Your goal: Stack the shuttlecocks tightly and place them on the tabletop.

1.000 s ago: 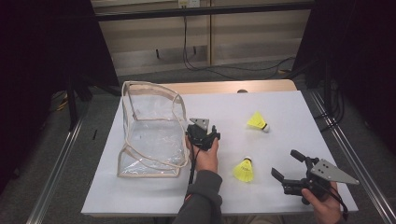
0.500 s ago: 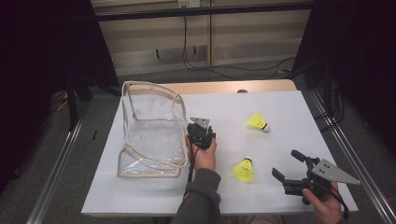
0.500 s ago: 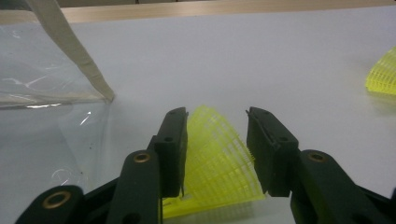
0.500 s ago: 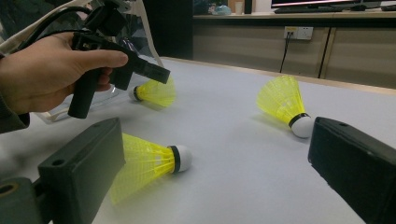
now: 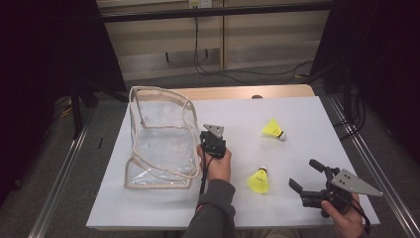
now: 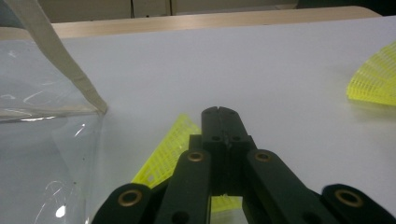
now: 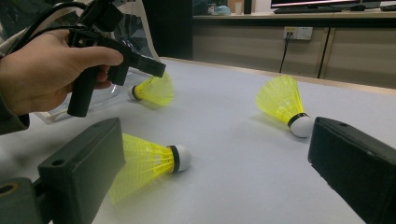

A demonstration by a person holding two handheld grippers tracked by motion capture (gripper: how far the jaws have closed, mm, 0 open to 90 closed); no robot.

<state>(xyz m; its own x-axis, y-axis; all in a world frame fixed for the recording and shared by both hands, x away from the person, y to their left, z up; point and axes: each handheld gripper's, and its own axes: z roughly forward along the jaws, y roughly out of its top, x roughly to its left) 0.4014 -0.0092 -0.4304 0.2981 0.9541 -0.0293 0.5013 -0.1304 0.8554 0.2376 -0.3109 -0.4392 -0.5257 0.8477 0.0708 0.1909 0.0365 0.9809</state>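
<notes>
Beside the clear bag, mid-tabletop, my left gripper pinches a yellow shuttlecock; near the front right corner, my right gripper gapes.

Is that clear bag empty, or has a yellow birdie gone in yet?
It looks empty. The clear bag shows nothing yellow inside; three shuttlecocks lie outside on the table, one under the left tongs.
</notes>
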